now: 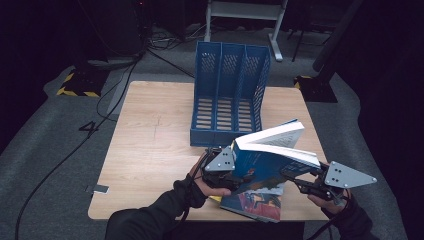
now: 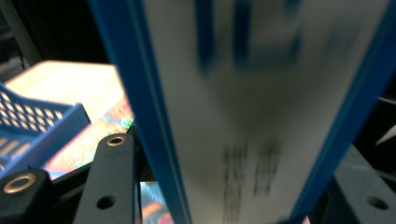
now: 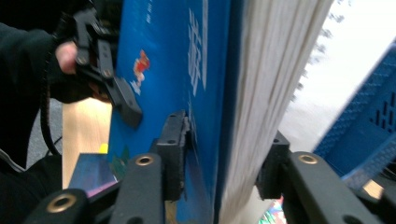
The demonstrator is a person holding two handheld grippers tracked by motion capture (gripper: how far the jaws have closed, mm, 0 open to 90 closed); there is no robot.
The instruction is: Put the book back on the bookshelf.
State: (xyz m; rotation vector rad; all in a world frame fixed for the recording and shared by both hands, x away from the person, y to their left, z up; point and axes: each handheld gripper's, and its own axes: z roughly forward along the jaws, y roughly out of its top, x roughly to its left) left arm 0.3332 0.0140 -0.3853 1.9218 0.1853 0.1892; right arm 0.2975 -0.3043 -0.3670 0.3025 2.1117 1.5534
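A thick blue book (image 1: 260, 162) is held tilted above the table's front edge, its white page block fanned upward. My left gripper (image 1: 239, 176) is shut on its spine side; in the left gripper view the blurred white and blue spine (image 2: 243, 116) spans the gap between both jaws. My right gripper (image 1: 292, 176) is shut on the other side. In the right gripper view one pad presses the blue cover (image 3: 163, 70) and the other meets the page edges (image 3: 261, 93). The left gripper's fingers (image 3: 126, 107) lie against that cover too.
A second book with a colourful cover (image 1: 255, 202) lies flat under the held one. A blue three-slot file rack (image 1: 227, 95) stands just behind, slots facing up. The wooden table (image 1: 150, 140) has bare room to the left. Cables trail on the floor.
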